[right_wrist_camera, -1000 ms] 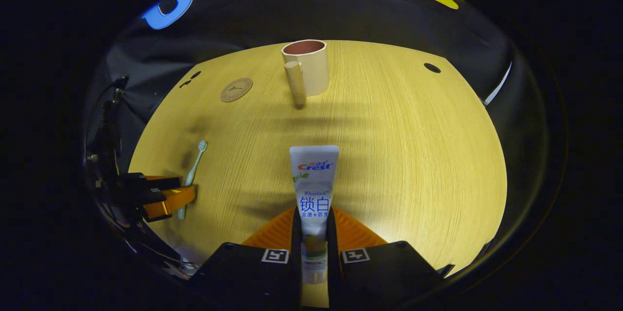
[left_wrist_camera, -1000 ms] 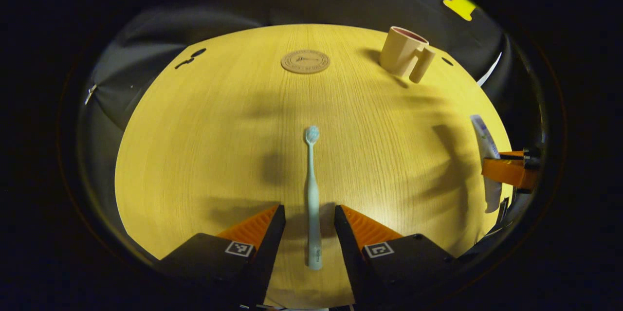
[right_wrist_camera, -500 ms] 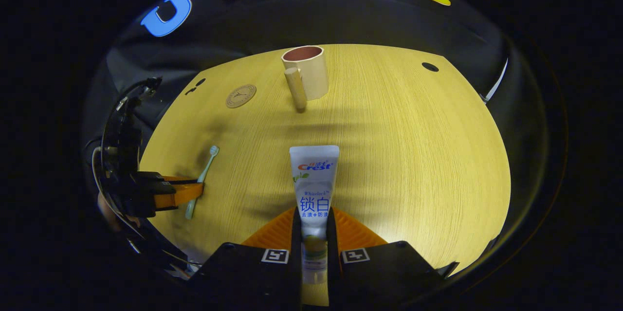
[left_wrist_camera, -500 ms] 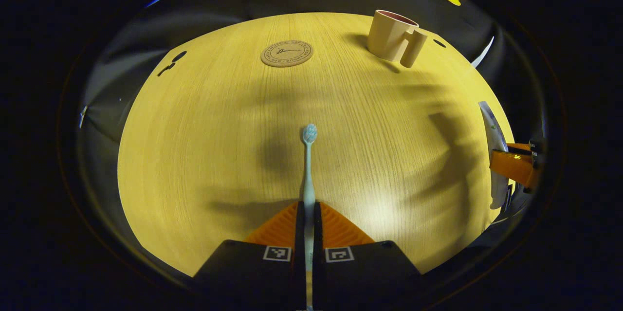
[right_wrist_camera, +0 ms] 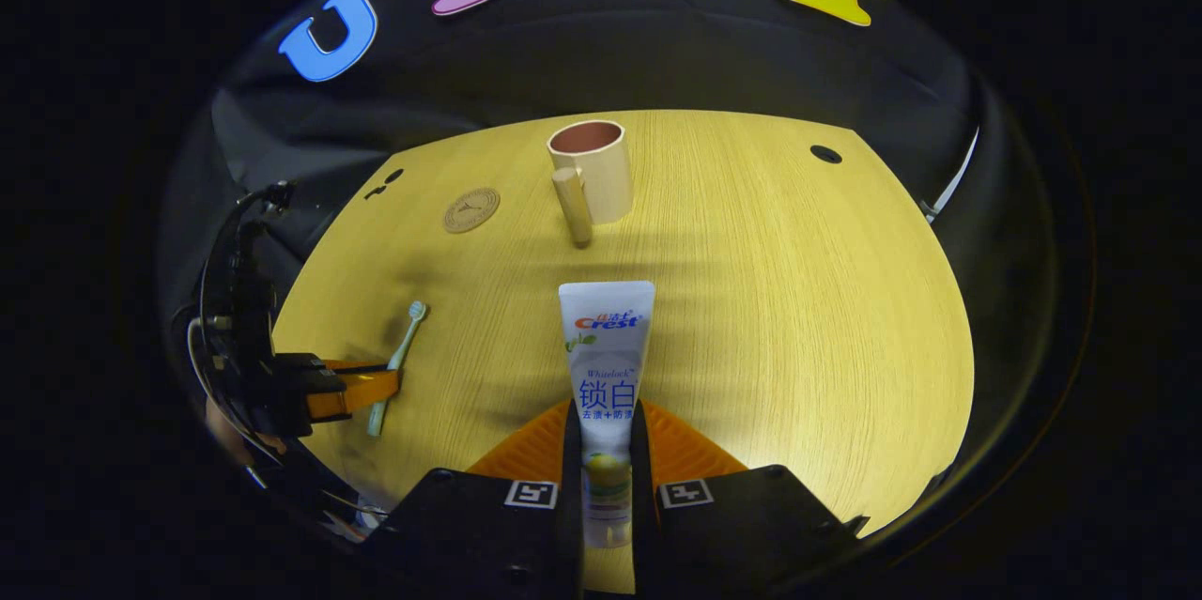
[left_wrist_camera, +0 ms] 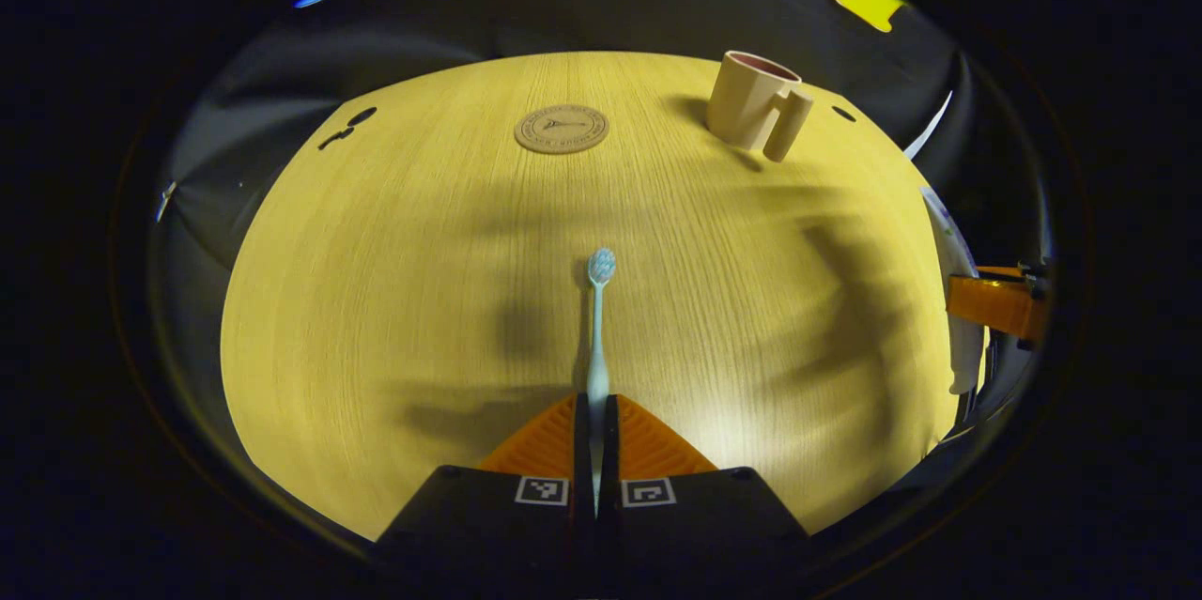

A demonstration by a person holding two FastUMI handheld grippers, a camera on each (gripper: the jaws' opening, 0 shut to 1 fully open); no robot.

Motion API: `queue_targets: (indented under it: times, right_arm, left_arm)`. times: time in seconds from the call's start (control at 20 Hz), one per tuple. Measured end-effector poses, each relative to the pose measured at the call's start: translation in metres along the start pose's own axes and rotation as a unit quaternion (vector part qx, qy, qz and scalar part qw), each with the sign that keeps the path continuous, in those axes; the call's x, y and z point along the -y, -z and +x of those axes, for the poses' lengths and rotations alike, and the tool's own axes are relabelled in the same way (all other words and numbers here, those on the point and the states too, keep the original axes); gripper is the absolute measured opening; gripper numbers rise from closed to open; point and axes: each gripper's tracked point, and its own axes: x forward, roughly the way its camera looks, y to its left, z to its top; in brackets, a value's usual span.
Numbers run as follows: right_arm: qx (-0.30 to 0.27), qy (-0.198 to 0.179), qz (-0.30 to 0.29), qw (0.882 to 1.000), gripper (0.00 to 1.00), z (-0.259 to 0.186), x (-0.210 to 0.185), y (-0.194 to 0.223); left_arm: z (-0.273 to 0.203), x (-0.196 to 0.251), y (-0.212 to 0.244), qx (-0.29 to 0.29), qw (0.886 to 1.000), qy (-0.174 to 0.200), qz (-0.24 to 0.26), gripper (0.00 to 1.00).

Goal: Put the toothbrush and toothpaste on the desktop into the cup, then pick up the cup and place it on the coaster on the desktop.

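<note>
In the left gripper view my left gripper point(left_wrist_camera: 595, 412) is shut on the handle of a pale blue toothbrush point(left_wrist_camera: 597, 328), whose head points away over the wooden table point(left_wrist_camera: 394, 281). In the right gripper view my right gripper point(right_wrist_camera: 606, 422) is shut on a white toothpaste tube point(right_wrist_camera: 606, 346), held above the table with its flat end forward. The beige cup point(right_wrist_camera: 596, 168) stands upright ahead of the tube, its handle toward me; it also stands at the far right point(left_wrist_camera: 751, 102). A round brown coaster point(left_wrist_camera: 562, 128) lies at the table's far side, left of the cup point(right_wrist_camera: 471, 209).
The left gripper point(right_wrist_camera: 362, 389) with the toothbrush point(right_wrist_camera: 399, 365) sits at the left edge in the right gripper view. The right gripper point(left_wrist_camera: 995, 304) and tube point(left_wrist_camera: 953, 262) sit at the right edge in the left gripper view. Small dark holes point(right_wrist_camera: 826, 154) mark the tabletop near its back.
The left gripper closed on the toothbrush handle, which lay between open fingers a second ago. Both grippers have risen a little with their loads; the cup and coaster have not moved.
</note>
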Motion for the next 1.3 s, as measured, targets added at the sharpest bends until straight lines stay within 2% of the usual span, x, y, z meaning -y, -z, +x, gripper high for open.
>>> queue_targets:
  times: [0.3,0.5,0.85,1.15,1.3]
  right_arm:
    - [0.049,0.0,-0.008,0.999,0.25,-0.005,-0.002,-0.044]
    - [0.103,0.003,-0.024,0.994,0.24,-0.011,-0.006,-0.09]
    - [0.229,0.005,-0.024,0.973,0.24,-0.015,-0.017,-0.182]
    - [0.284,-0.003,-0.033,0.958,0.24,-0.001,-0.022,-0.245]
    - [0.332,-0.004,-0.032,0.943,0.24,0.005,-0.024,-0.275]
  left_arm:
    - [-0.032,0.013,-0.025,0.068,0.997,0.03,-0.024,0.06]
    - [-0.063,0.024,-0.048,0.127,0.99,0.052,-0.03,0.06]
    - [-0.108,0.047,-0.073,0.189,0.979,0.079,-0.013,0.06]
    - [-0.124,0.046,-0.103,0.215,0.974,0.07,-0.019,0.06]
    - [-0.122,0.05,-0.114,0.224,0.971,0.077,-0.024,0.06]
